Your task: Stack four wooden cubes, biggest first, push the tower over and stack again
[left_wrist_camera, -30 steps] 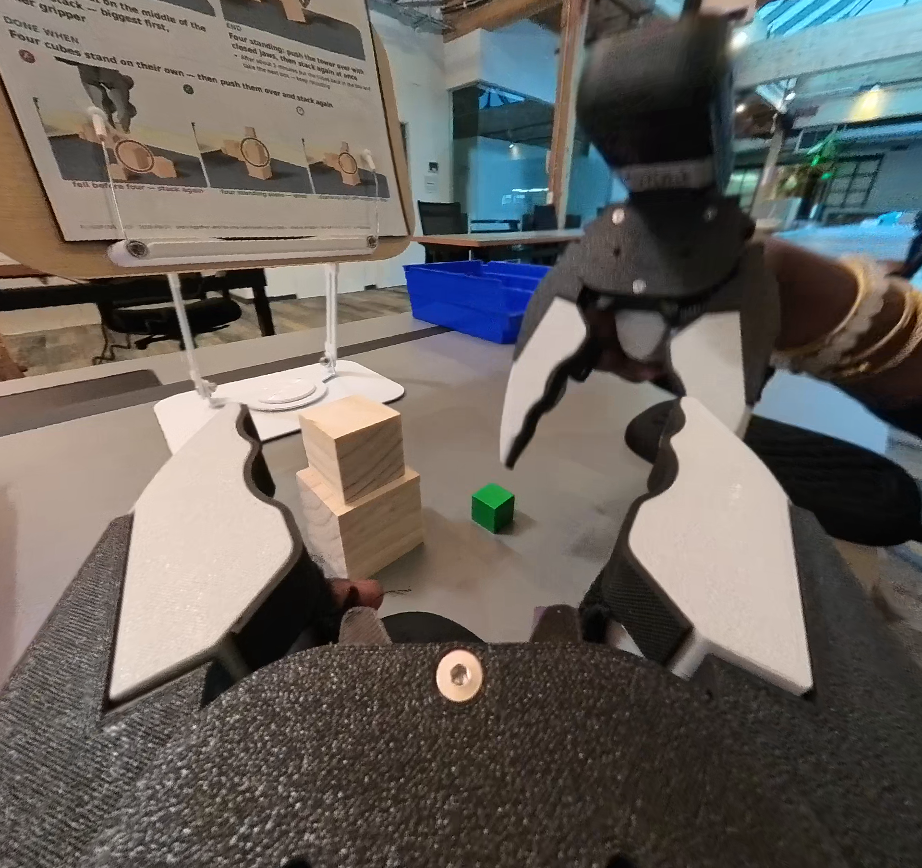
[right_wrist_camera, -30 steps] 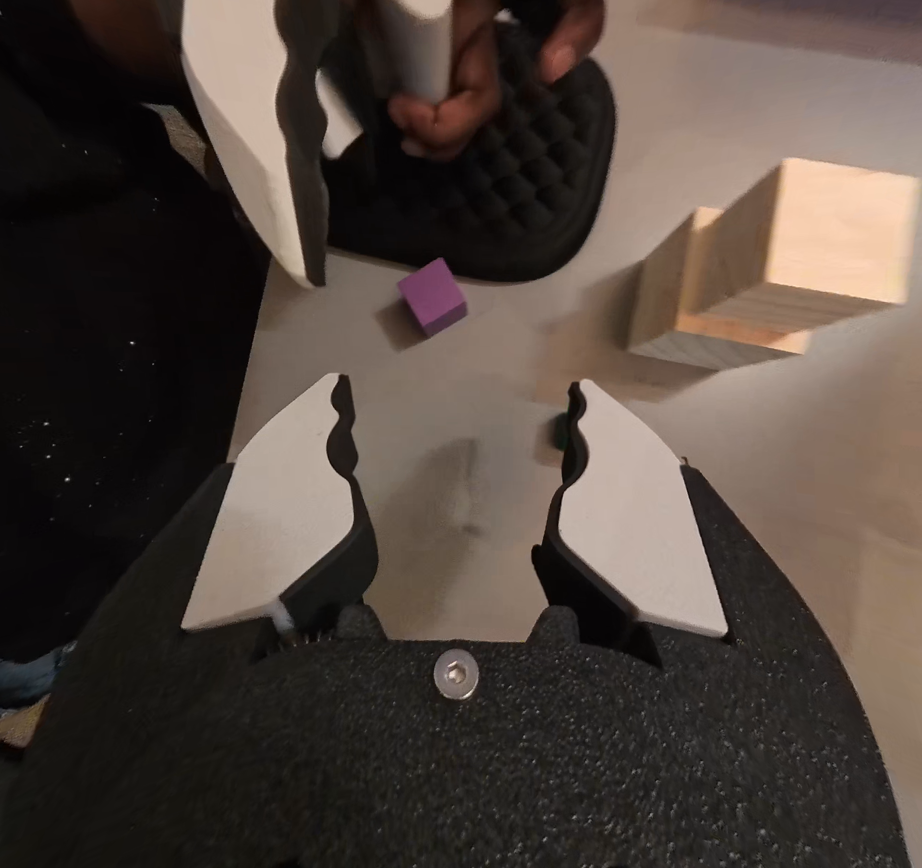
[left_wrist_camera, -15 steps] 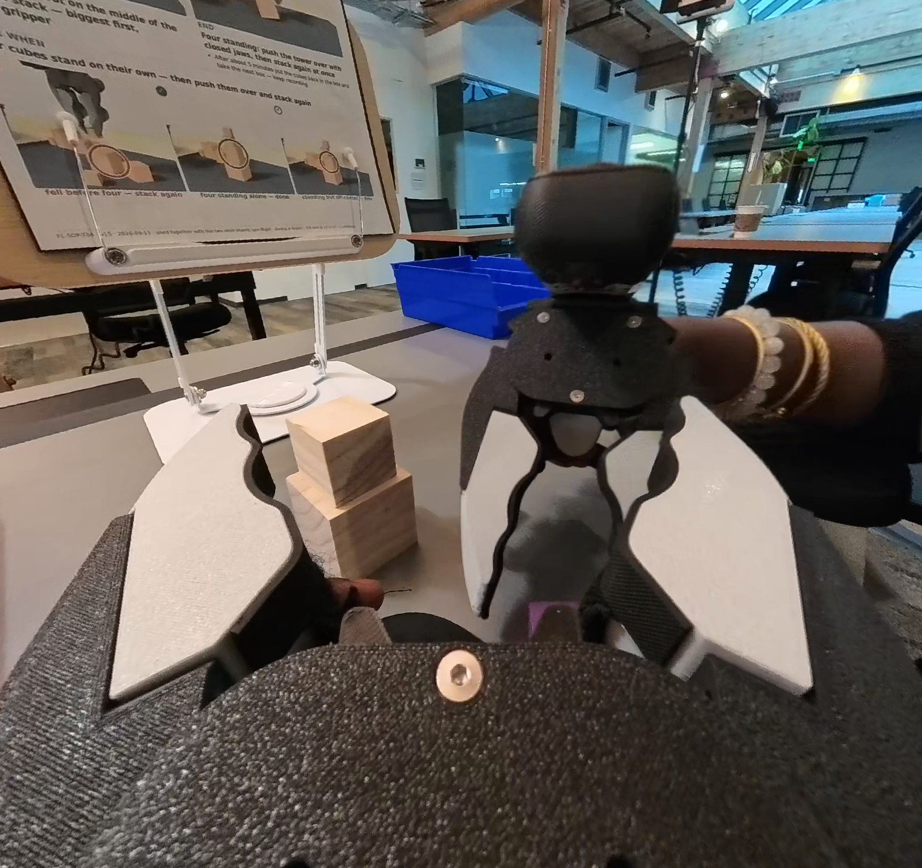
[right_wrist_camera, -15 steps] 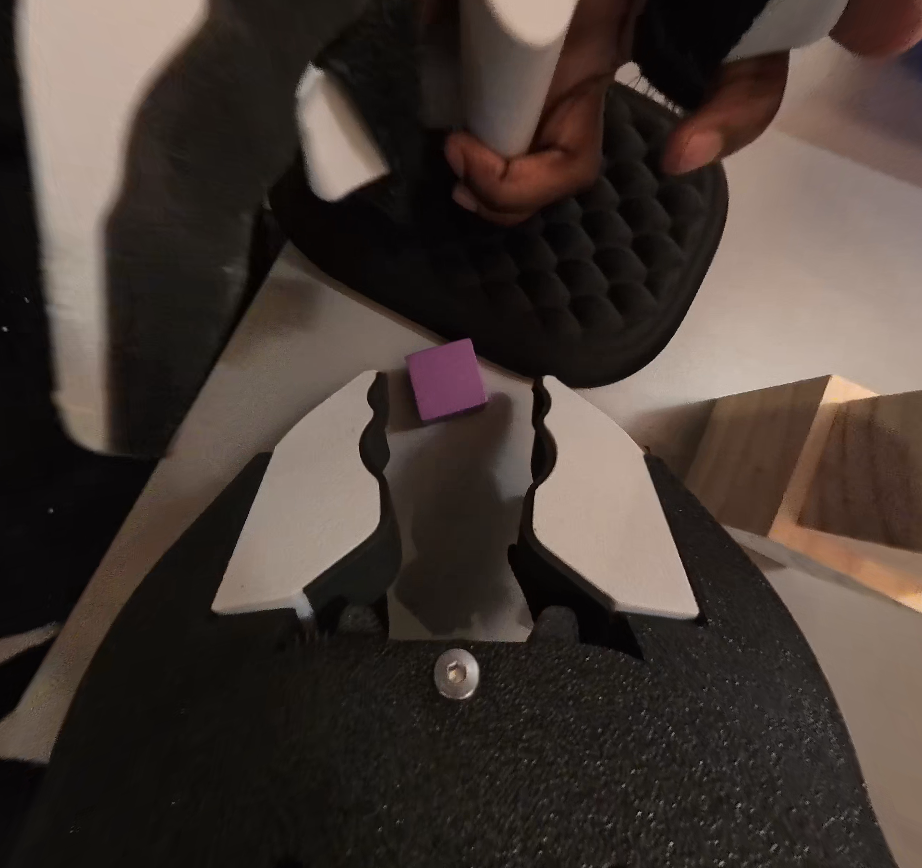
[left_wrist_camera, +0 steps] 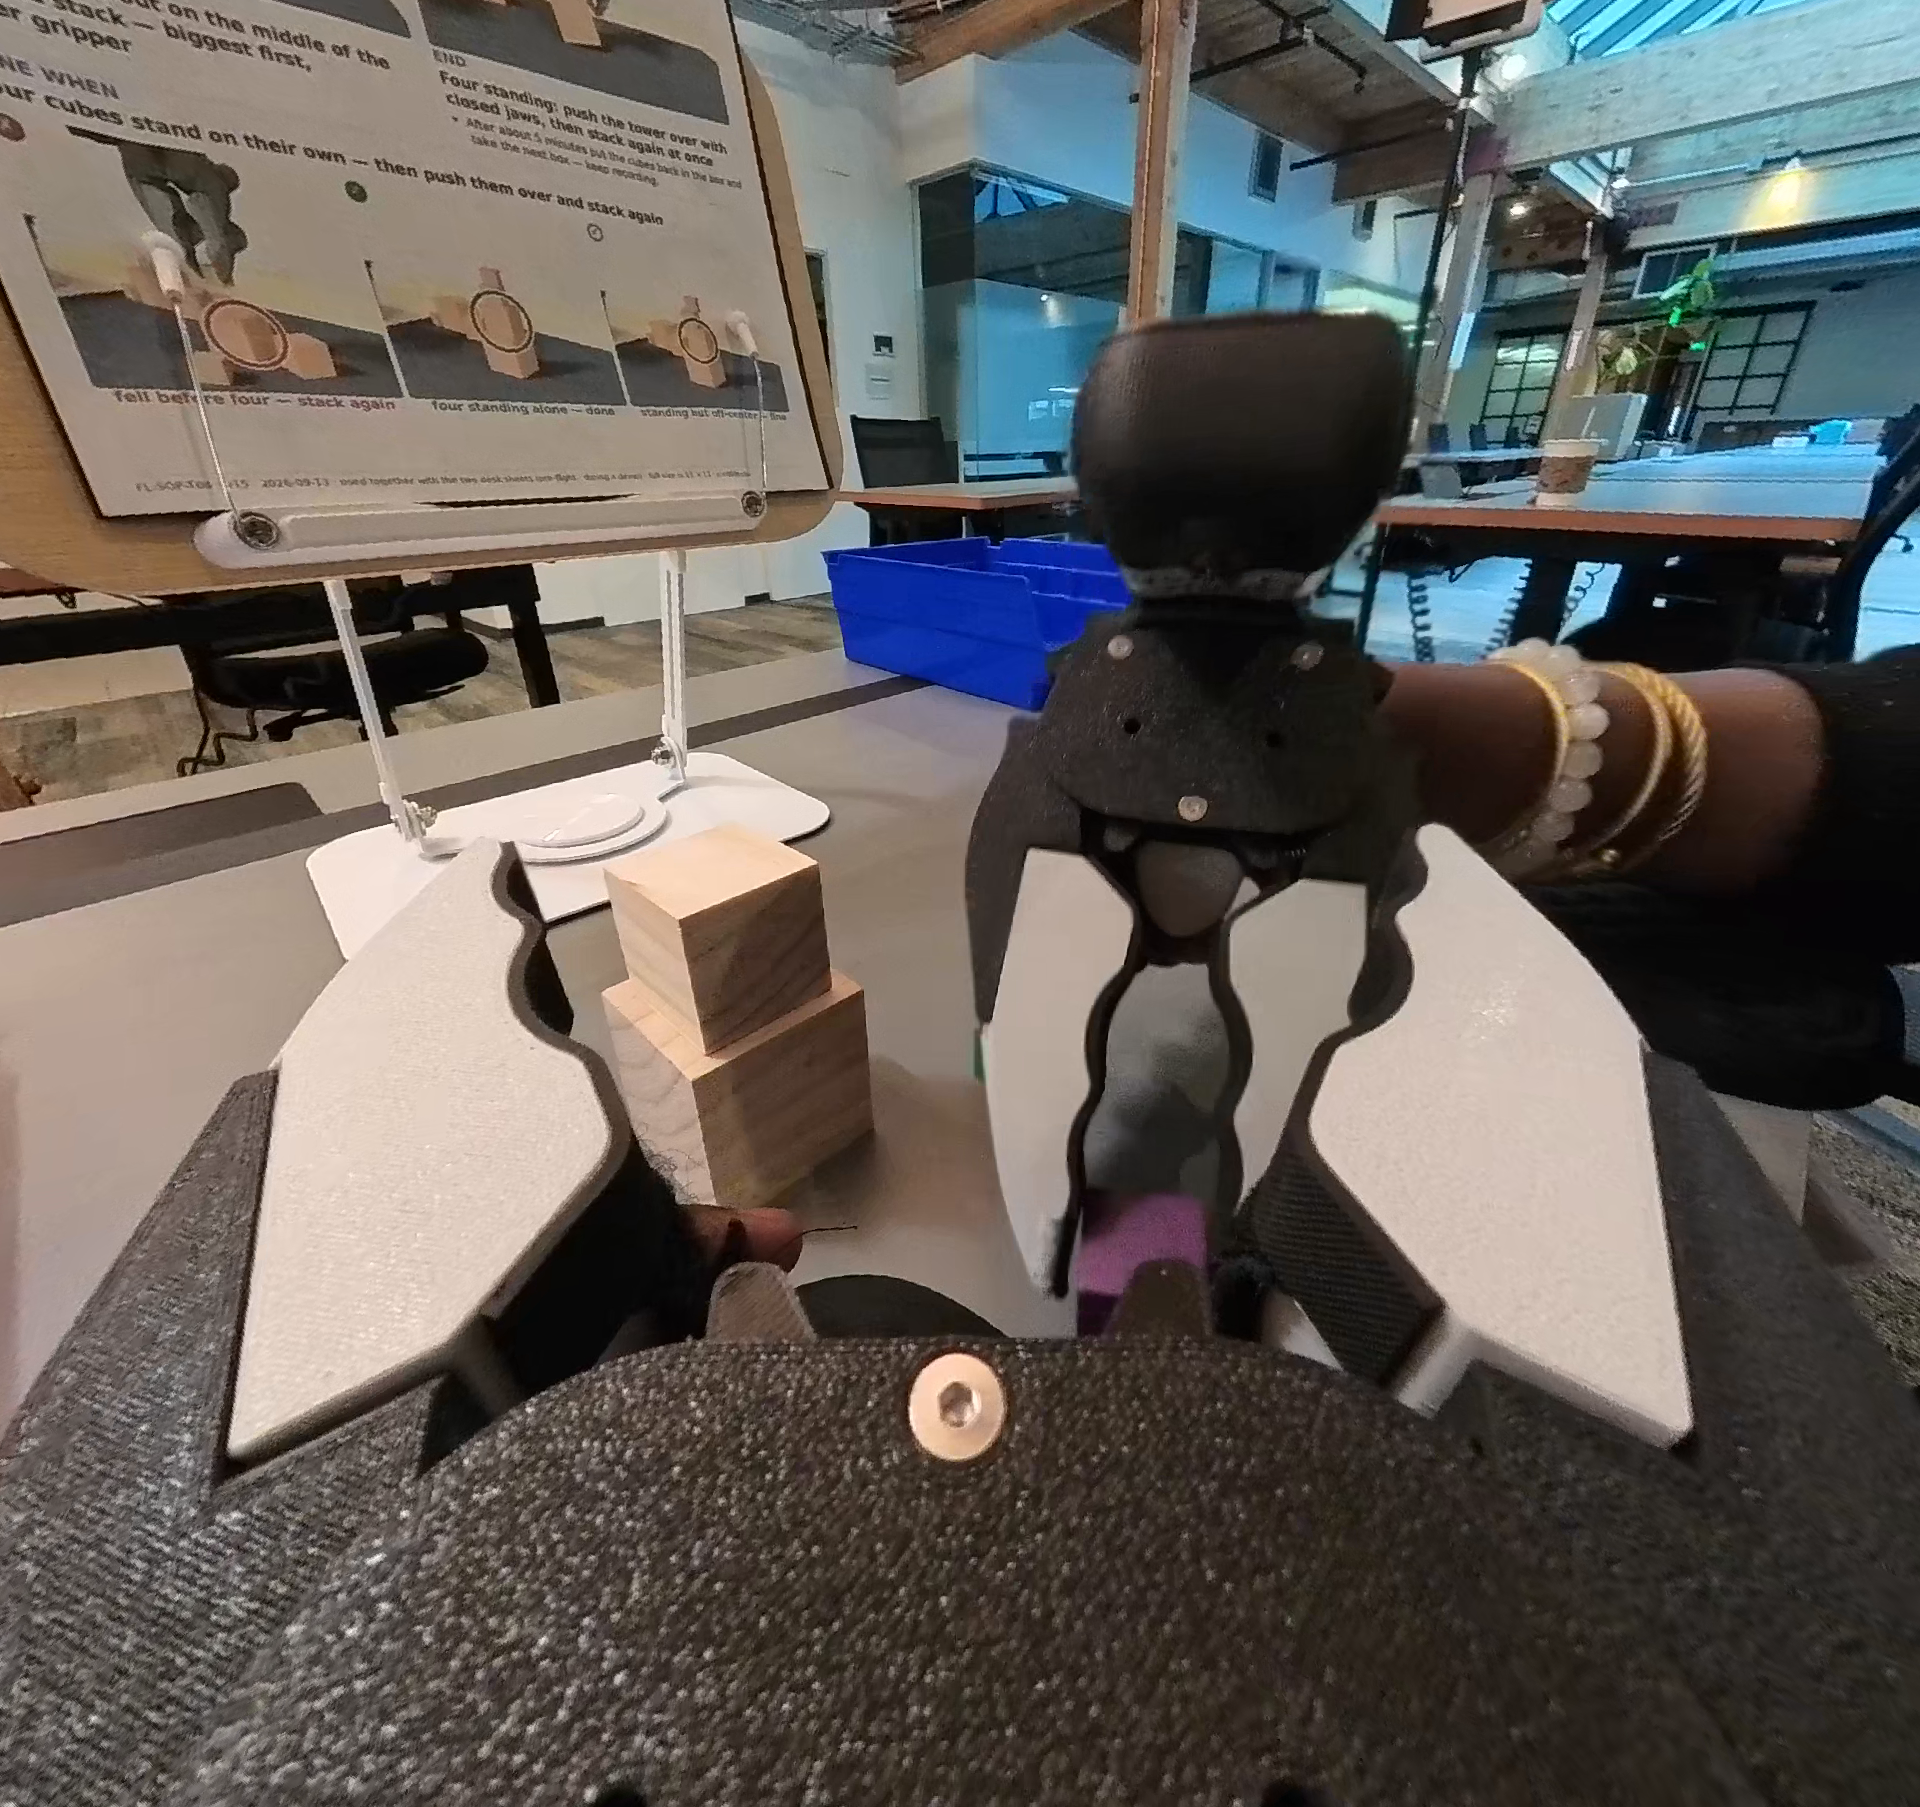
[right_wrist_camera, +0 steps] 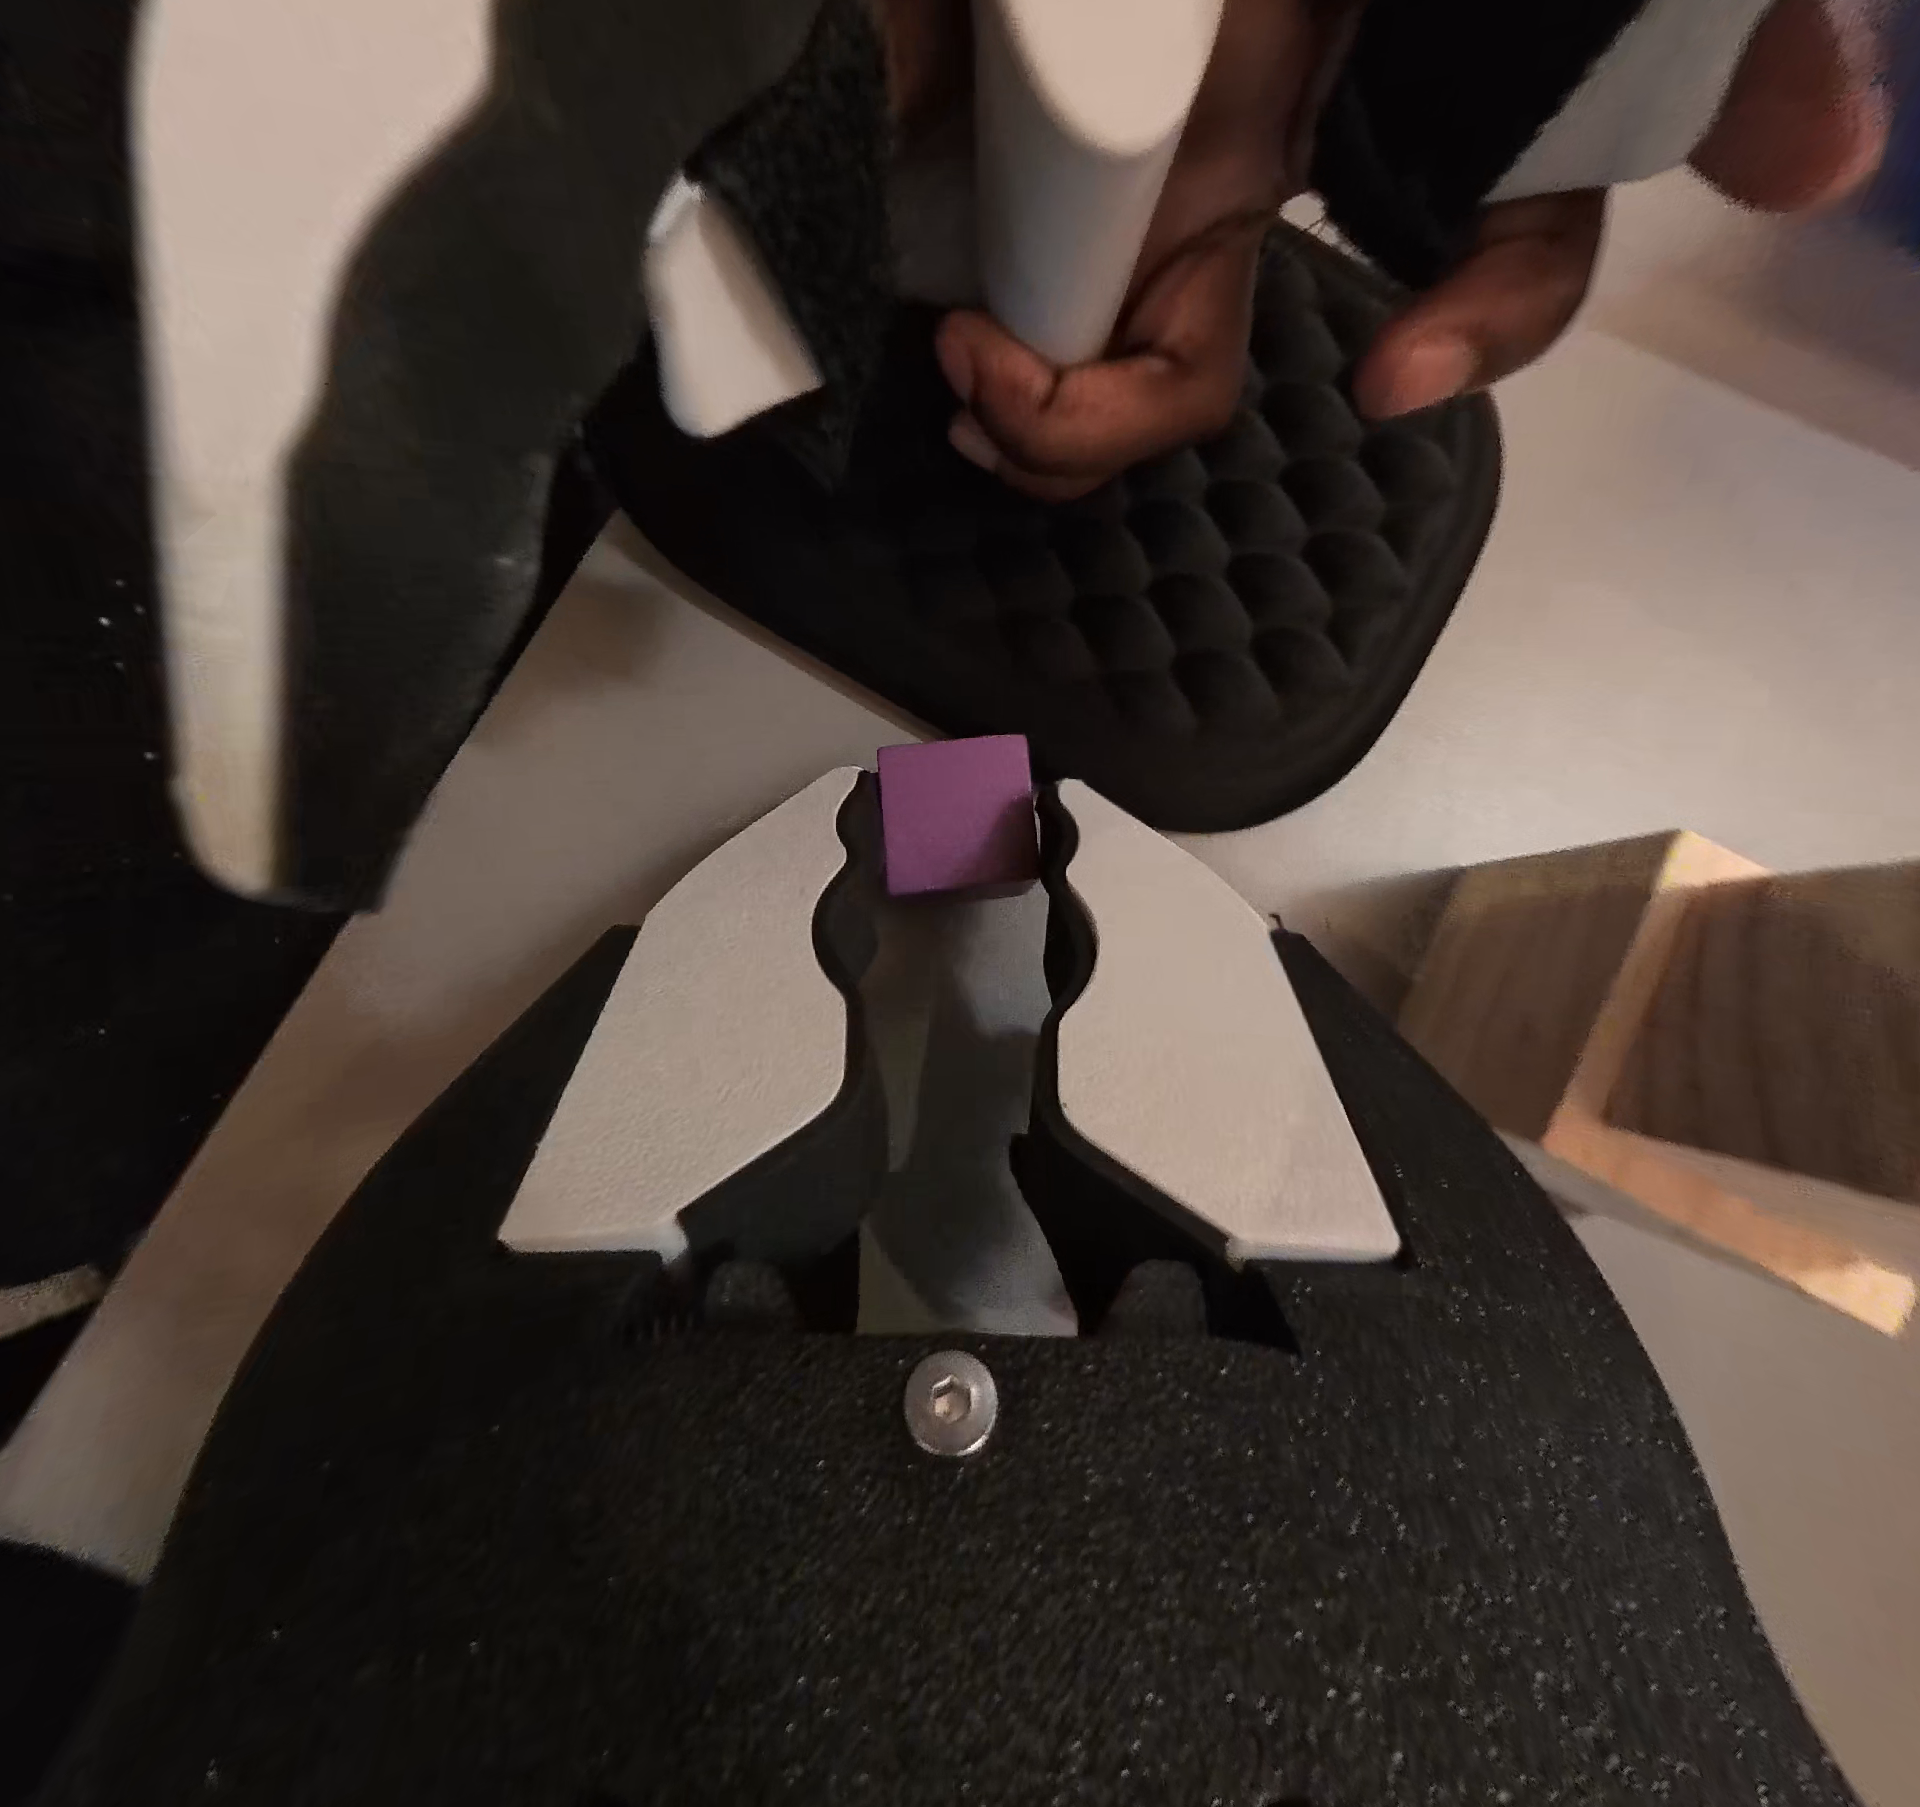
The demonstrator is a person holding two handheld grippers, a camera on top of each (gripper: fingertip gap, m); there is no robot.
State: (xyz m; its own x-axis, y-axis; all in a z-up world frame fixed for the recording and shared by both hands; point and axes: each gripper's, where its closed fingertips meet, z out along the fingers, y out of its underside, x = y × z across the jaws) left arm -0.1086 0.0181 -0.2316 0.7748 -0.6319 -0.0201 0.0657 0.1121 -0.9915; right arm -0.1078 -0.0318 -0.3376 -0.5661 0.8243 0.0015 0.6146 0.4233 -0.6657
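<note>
Right tongs (right_wrist_camera: 956,812) were pinching the purple cube (right_wrist_camera: 954,814) at the very fingertips, both pads against its sides, cube on the desk (right_wrist_camera: 1662,666) just beside the black dimpled pad (right_wrist_camera: 1247,614), near the two-block wooden stack (left_wrist_camera: 738,1019). Left tongs (left_wrist_camera: 935,926) were spread wide and empty beside that stack. Judgement: the grip was shallow, so seat the cube deeper and squeeze square before lifting. Versus a second earlier, the right tongs had narrowed from wide open and come forward from short of the cube onto it; the left tongs' spread was unchanged.
</note>
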